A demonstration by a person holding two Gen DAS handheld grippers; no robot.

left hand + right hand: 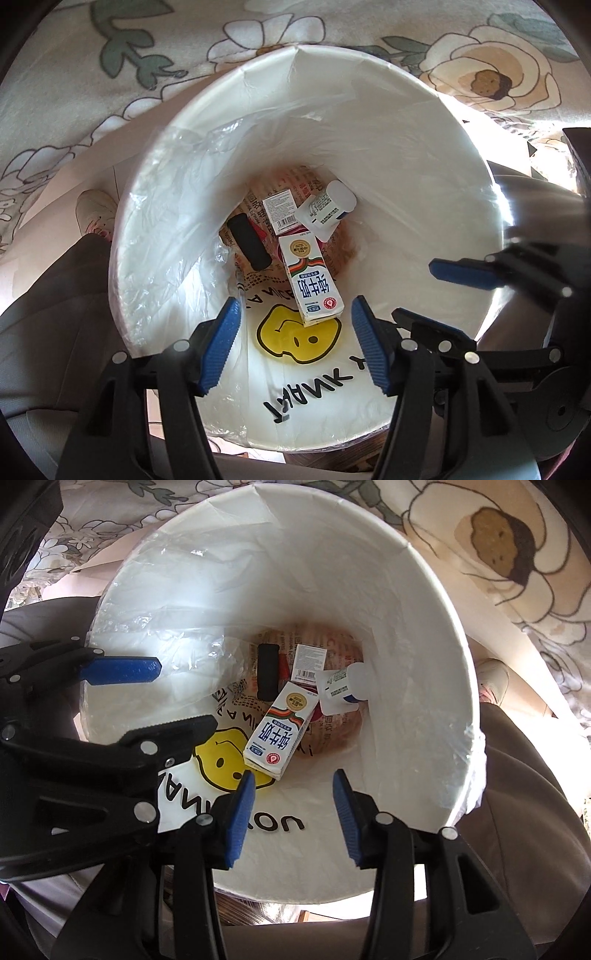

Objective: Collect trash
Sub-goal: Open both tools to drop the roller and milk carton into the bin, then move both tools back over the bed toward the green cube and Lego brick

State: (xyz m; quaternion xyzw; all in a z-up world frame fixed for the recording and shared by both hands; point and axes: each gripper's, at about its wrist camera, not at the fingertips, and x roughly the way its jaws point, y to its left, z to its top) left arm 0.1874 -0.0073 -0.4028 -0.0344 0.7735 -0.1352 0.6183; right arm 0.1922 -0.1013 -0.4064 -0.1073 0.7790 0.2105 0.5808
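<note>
Both grippers hang over a white trash bin (424,155) (424,627) lined with a plastic bag. At its bottom lie a white milk carton (312,275) (279,734), a small white bottle (327,208) (341,688), a flat packet with a barcode (280,212) (308,662) and a black bar-shaped object (247,242) (267,672). My left gripper (293,345) is open and empty above the bin's near side. My right gripper (295,816) is open and empty too. Each gripper also shows in the other's view, the right one (454,291) and the left one (173,694).
The bag liner carries a yellow smiley face (299,338) (214,764) and black lettering. A floral cloth (110,74) (517,572) lies behind the bin. A person's shoe (94,216) (495,679) and trouser leg stand beside the bin.
</note>
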